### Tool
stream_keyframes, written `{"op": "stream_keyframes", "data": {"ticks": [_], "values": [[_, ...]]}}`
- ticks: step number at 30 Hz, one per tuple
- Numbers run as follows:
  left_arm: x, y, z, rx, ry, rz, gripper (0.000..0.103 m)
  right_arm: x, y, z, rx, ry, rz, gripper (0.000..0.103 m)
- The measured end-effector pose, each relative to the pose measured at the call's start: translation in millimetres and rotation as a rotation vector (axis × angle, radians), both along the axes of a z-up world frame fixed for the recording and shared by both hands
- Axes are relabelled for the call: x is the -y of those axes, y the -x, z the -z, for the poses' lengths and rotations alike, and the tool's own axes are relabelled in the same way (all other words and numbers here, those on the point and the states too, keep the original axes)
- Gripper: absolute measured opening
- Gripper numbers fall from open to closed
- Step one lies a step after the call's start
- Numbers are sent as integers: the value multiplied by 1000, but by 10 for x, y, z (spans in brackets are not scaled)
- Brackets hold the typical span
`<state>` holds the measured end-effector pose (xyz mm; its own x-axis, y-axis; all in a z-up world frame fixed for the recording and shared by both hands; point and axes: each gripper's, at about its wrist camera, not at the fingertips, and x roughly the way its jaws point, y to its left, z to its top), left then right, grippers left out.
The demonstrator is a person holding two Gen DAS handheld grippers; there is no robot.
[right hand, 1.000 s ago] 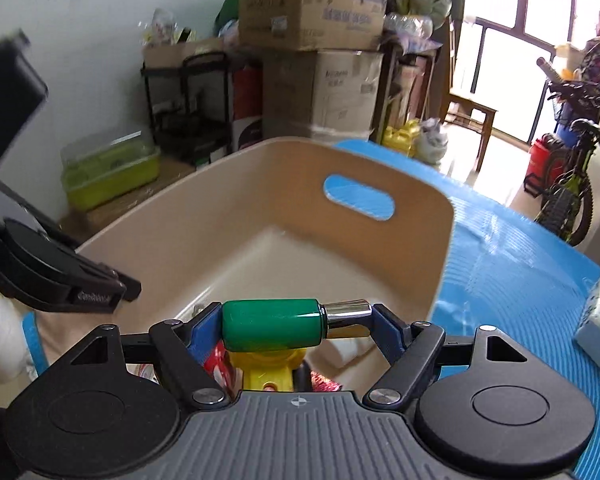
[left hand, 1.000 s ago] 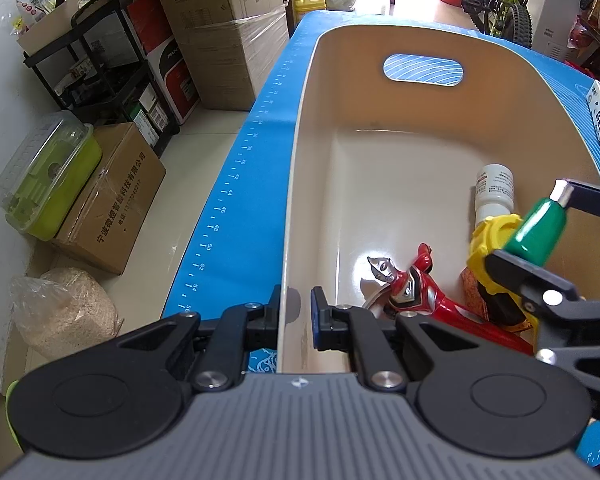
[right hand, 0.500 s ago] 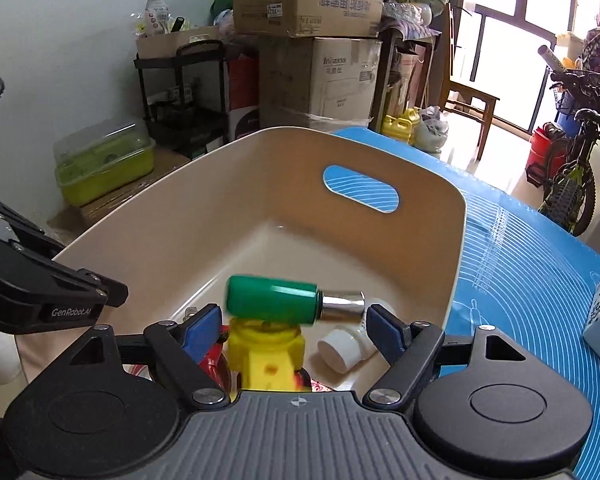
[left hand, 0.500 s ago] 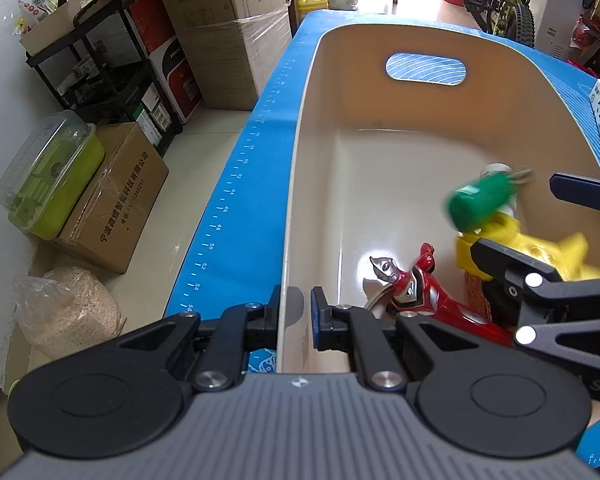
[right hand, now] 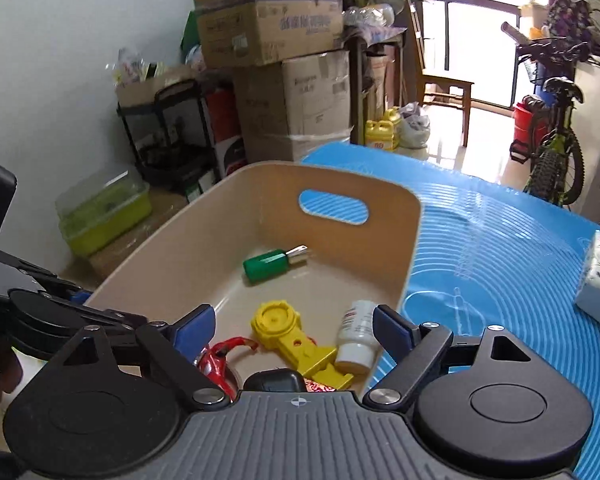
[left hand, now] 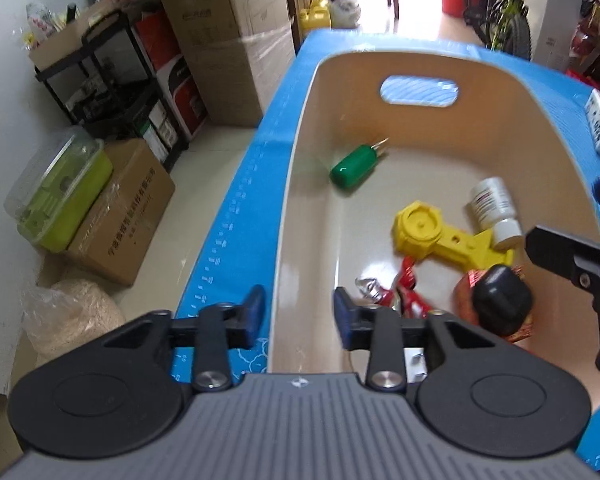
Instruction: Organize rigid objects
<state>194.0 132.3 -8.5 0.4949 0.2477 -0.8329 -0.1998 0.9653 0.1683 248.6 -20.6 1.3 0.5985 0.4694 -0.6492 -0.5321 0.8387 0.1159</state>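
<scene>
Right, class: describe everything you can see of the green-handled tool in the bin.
The green-handled tool has a glossy green cylindrical handle, plastic by its look, with a short silver metal tip. It lies on its side on the floor of the beige bin, near the far wall with the handle cutout, apart from the other items. No gripper touches it.

A tissue pack (right hand: 599, 280) is lying at the blue mat's (right hand: 500, 248) right edge. Boxes (right hand: 292, 104), a black rack (left hand: 112, 80) and, seemingly, a bicycle (right hand: 556, 160) are standing beyond.
</scene>
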Motion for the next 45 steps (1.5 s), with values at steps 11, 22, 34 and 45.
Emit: {"op": "stream_keyframes", "data": {"ticks": [11, 22, 34, 45], "values": [[437, 320, -510, 113, -3, 54, 76, 557, 303, -433, 1, -55, 133, 99], [924, 883, -912, 168, -3, 108, 76, 1121, 970, -898, 54, -37, 226, 100], [1351, 1483, -1183, 225, -14, 155, 76, 1560, 1723, -1137, 73, -30, 276, 100], [1645, 1968, -1200, 261, -22, 203, 77, 1881, 2350, -1218, 103, -41, 334, 100]]}}
